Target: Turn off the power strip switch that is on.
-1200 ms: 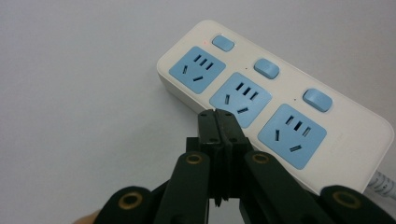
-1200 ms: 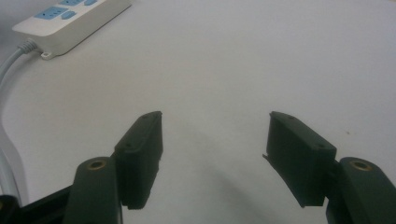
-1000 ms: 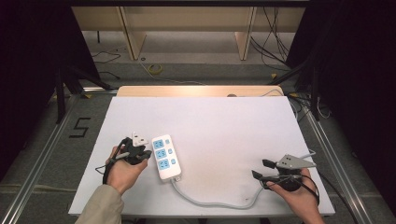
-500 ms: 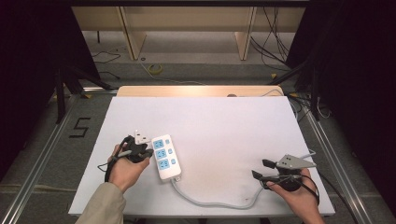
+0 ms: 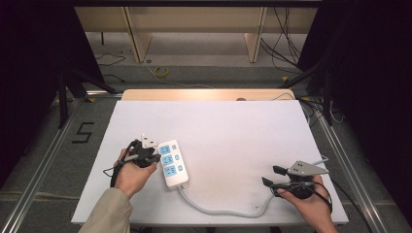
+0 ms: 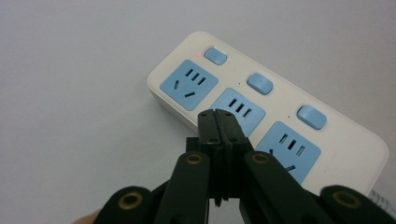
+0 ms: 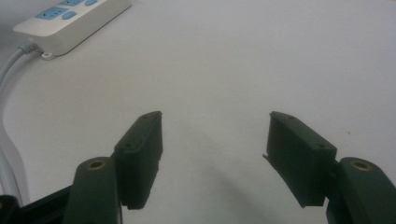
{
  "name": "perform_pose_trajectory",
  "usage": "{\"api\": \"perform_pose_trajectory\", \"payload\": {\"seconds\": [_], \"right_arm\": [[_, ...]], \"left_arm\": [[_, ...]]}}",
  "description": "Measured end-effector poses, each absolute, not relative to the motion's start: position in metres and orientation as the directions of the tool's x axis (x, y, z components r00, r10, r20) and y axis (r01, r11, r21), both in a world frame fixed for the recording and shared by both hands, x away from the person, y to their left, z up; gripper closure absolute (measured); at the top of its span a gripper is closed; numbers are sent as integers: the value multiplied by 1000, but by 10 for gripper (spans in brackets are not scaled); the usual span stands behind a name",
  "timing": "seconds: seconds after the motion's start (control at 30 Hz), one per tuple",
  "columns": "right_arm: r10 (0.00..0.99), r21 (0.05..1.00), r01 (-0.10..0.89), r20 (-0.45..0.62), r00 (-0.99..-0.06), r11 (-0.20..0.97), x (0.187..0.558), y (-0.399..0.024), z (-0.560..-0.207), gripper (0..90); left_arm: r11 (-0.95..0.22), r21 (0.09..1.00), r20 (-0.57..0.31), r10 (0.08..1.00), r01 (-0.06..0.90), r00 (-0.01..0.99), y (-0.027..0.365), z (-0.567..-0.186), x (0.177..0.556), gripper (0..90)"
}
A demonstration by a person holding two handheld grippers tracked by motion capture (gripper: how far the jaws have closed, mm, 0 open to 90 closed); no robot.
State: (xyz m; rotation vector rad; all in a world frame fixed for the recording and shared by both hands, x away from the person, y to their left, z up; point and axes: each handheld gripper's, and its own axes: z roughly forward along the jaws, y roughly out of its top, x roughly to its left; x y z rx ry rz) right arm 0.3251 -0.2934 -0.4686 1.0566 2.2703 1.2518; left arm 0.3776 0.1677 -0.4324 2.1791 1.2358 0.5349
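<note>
So the white table [image 5: 228,131] has loads of bare room: everything beyond and to the right of the power strip [image 5: 172,164] is open surface out to the far edge. The strip lies near the table's left-front part, its grey cord [image 5: 218,209] curling along the front edge toward the right hand [image 5: 311,206]. The left hand [image 5: 131,172] sits just left of the strip, and its left gripper [image 6: 218,122] has the jaws pressed fully together, holding nothing, tips hanging right over the strip's middle blue socket [image 6: 237,111]. The right gripper [image 7: 215,140] is well off to the strip's right, jaws spread wide over bare tabletop.
</note>
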Motion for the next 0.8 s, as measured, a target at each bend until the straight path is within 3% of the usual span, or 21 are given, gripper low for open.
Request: {"api": "perform_pose_trajectory", "payload": {"seconds": [0.8], "right_arm": [[744, 831, 444, 54, -666, 336, 325, -293, -469, 369]], "left_arm": [[-420, 639, 61, 862, 644, 502, 161, -432, 386, 898]]}}
